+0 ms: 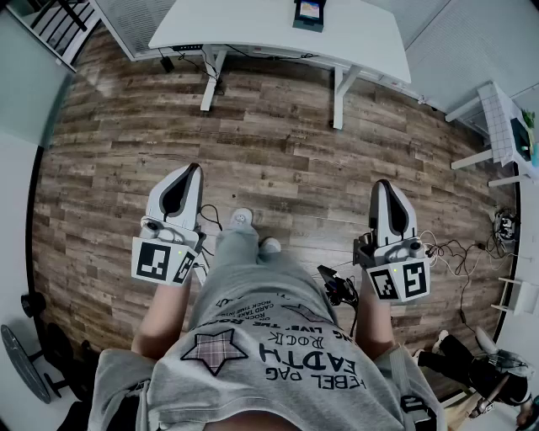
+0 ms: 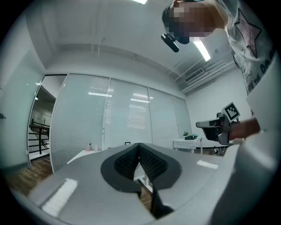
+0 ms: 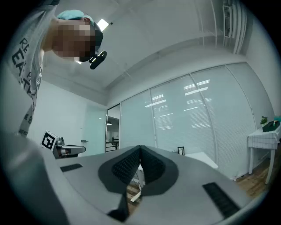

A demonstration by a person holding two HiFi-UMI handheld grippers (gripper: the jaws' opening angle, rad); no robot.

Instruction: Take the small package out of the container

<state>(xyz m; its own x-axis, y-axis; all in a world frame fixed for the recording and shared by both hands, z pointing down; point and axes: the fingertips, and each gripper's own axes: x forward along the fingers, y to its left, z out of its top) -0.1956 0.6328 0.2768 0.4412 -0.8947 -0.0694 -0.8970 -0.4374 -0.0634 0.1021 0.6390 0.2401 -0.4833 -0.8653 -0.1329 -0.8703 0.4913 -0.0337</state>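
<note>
Jaws pressed together on both the left gripper (image 2: 139, 148) and the right gripper (image 3: 139, 150), nothing pinched in either. I hold them roughly level out front, well apart, above the wood floor (image 1: 278, 143). No container and no small package can be made out in any view. A white desk (image 1: 253, 34) stands ahead with a small dark object (image 1: 308, 13) on it; I cannot tell what that is. Step in hand, by my reading: pre-approach, task not begun. Next move calls for locating the container, closing in and spreading one pair of jaws.
</note>
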